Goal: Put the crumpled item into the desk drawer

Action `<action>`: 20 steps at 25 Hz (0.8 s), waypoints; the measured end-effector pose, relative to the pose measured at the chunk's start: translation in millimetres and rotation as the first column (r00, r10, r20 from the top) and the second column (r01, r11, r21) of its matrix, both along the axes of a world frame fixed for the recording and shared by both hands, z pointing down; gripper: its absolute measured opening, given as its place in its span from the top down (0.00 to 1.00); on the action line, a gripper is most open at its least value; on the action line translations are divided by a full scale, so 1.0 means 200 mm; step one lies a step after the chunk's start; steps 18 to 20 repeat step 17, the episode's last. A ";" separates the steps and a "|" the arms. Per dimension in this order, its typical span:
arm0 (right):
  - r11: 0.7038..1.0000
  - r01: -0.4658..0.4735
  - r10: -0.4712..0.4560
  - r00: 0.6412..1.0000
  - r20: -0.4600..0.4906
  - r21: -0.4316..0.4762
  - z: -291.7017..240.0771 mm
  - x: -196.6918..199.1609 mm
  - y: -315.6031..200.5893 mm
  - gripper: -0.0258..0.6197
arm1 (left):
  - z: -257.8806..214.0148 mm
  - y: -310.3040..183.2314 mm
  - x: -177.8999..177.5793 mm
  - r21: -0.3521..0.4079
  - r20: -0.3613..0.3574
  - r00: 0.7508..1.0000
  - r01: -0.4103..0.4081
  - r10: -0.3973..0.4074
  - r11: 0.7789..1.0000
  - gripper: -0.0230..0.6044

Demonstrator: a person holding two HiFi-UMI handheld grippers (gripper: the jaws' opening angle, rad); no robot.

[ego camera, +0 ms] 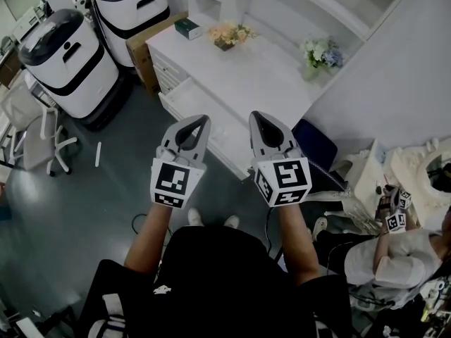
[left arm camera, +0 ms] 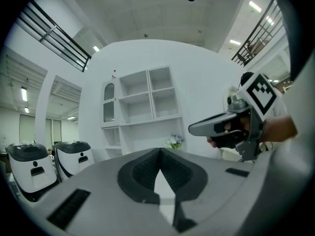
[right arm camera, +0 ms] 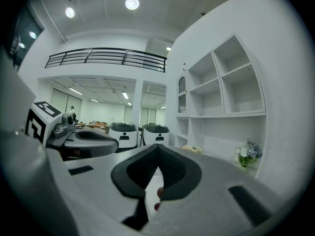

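The grey left tongs (ego camera: 200, 119) and grey right tongs (ego camera: 258, 115), each carrying a square-marker cube, are being held level and side by side at the centre of the head view. Both are pressed together with nothing pinched. They are being pointed towards the white pulled-out desk drawer (ego camera: 201, 105) below the white worktop (ego camera: 264, 62), which seems to be standing ready to receive the item. The crumpled item is not showing in any view, so its place cannot be told.
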State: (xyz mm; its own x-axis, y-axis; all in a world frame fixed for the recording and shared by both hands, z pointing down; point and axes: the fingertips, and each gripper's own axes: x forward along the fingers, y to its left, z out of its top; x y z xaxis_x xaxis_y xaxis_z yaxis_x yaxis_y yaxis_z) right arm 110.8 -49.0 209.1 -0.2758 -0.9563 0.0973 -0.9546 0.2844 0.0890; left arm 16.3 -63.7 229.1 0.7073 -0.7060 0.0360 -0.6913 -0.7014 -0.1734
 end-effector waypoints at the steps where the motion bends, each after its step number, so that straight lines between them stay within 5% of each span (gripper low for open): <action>1: 1.000 0.002 -0.002 1.000 -0.001 0.001 0.00 0.00 0.00 0.97 | 0.00 0.00 0.00 0.001 0.000 1.000 0.002 -0.002 1.000 0.95; 20: 0.999 0.042 -0.042 0.999 -0.014 0.012 -0.03 -0.04 -0.03 0.97 | -0.02 -0.02 0.00 0.008 0.011 1.000 0.020 -0.020 1.000 0.95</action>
